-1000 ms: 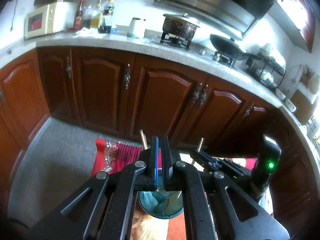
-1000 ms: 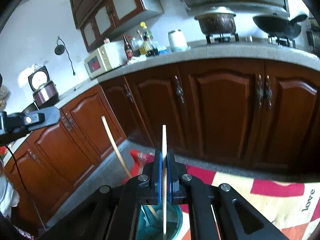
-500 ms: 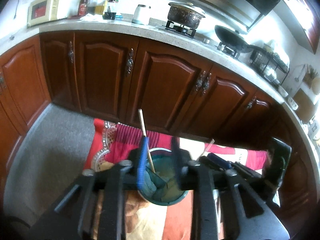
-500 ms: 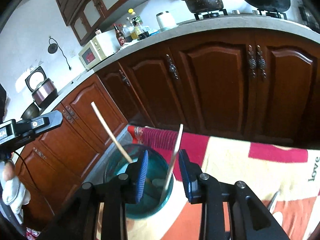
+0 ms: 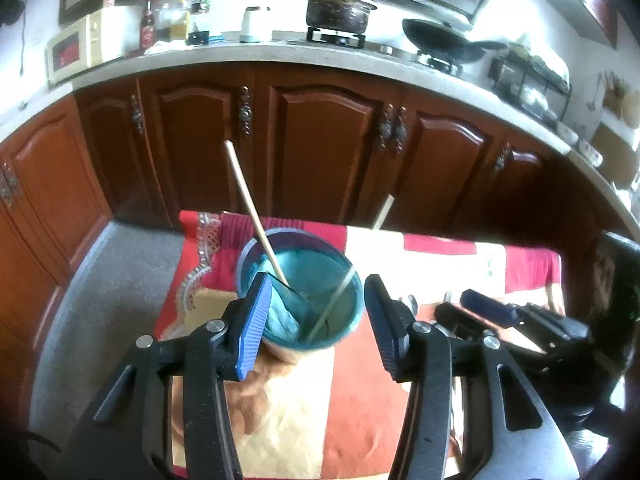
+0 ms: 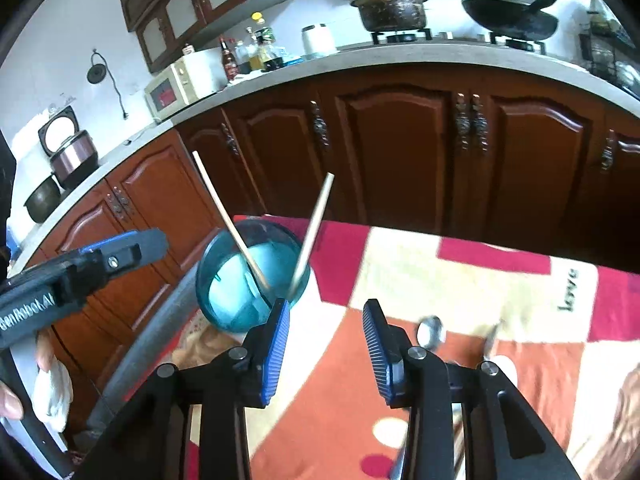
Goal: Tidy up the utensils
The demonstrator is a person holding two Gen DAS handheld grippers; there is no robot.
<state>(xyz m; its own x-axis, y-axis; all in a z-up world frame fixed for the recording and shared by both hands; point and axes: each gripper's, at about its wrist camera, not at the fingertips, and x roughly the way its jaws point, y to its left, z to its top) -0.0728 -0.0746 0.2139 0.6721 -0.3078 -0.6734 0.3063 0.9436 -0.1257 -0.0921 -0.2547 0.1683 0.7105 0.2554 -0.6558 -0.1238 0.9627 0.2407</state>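
A teal cup [image 5: 340,312] [image 6: 228,292] stands near the far left corner of the patchwork cloth. Two pale chopsticks lean in it: one [image 5: 250,204] [image 6: 222,204] tilts left, the other [image 5: 382,210] [image 6: 316,220] tilts right. My left gripper [image 5: 316,284] hovers just short of the cup, its jaws opening and nothing pressed between the pads. My right gripper [image 6: 326,308] is to the cup's right over the cloth, jaws opening and empty; it also shows in the left wrist view [image 5: 460,306]. A metal spoon [image 6: 430,332] lies on the cloth beyond the right finger.
The red, orange and cream cloth [image 6: 460,280] covers a low table whose far edge faces dark wooden cabinets [image 5: 320,148]. A blurred utensil [image 6: 492,340] lies beside the spoon. My left gripper's body [image 6: 100,260] crosses the right wrist view at left. Grey floor [image 5: 120,280] lies left of the table.
Both grippers were shut on a chopstick each above the cup. They have opened, the chopsticks now lean in the cup, and both grippers have drawn back from it.
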